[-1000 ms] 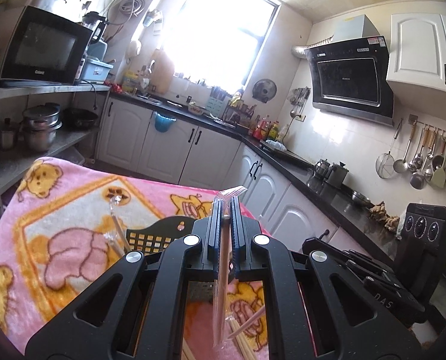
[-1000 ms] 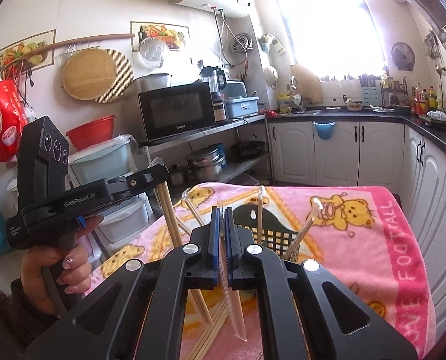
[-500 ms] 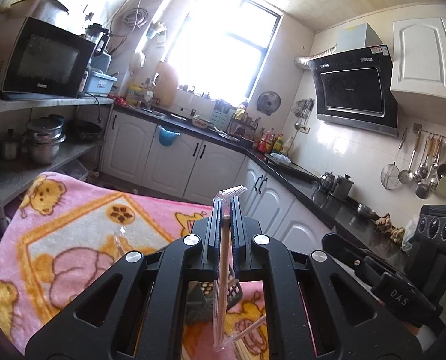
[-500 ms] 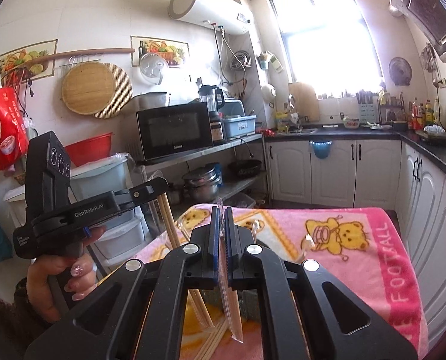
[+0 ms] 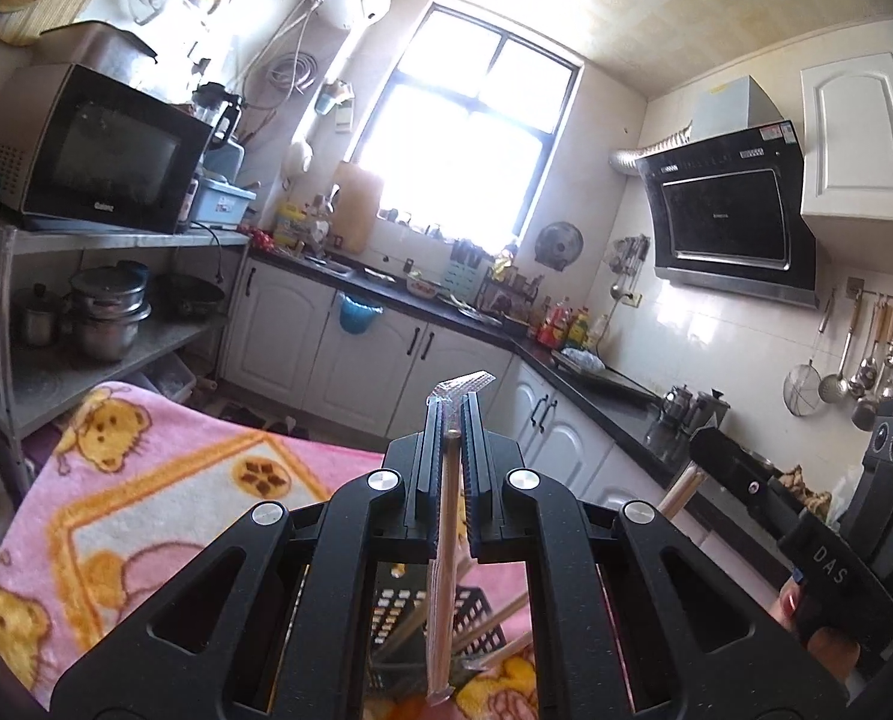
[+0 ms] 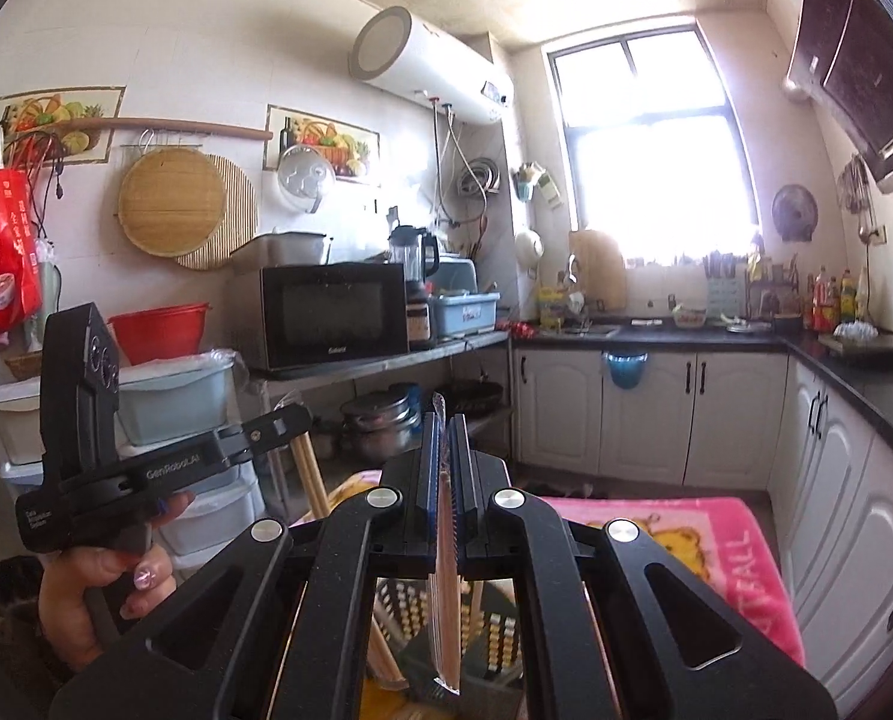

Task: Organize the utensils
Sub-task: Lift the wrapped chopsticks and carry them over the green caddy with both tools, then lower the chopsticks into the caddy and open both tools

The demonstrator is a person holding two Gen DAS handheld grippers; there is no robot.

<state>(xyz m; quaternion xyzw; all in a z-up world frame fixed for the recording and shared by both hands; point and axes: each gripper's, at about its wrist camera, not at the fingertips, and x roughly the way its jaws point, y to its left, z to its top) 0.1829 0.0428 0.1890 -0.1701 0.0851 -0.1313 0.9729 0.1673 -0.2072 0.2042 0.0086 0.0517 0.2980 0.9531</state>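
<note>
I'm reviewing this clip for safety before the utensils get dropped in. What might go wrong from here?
1. Each gripper (left, right) pinches a wrapped chopstick pair by slick plastic; one might slip or swing.
2. The black basket already holds leaning utensils, which may deflect new ones onto the pink blanket.
3. The basket sits low behind the fingers, so aiming is hard.

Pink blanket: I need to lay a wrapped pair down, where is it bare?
The blanket lies bare left of the black basket, toward the shelf rack. Its right part by the cabinets is bare. Chopsticks crowd the basket.
</note>
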